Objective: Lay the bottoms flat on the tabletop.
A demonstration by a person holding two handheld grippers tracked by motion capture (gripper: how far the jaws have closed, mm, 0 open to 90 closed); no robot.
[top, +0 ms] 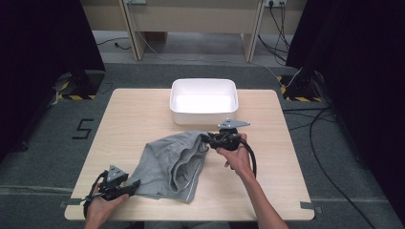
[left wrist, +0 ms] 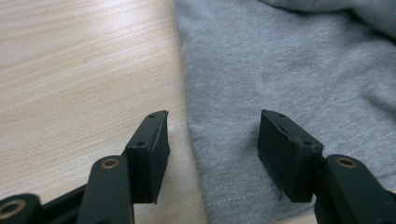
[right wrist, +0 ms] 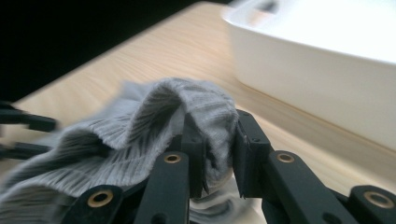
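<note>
A grey garment [top: 167, 167] with a ribbed waistband lies crumpled on the wooden table [top: 129, 119], in front of the middle. My right gripper [top: 206, 138] is shut on the waistband [right wrist: 154, 121] at the garment's far right corner and holds it lifted just in front of the white bin. In the right gripper view the ribbed cloth is bunched between the two pads. My left gripper [top: 136, 183] rests at the garment's near left corner. Its jaws [left wrist: 212, 140] stand open, with the grey cloth [left wrist: 289, 60] and its stitched hem lying flat between them, untouched by the pads.
A white rectangular bin [top: 200, 118] stands at the back middle of the table, its near wall [right wrist: 317, 88] close to my right gripper. Bare wood [left wrist: 79, 70] lies left of the garment. Cables run over the floor on the right.
</note>
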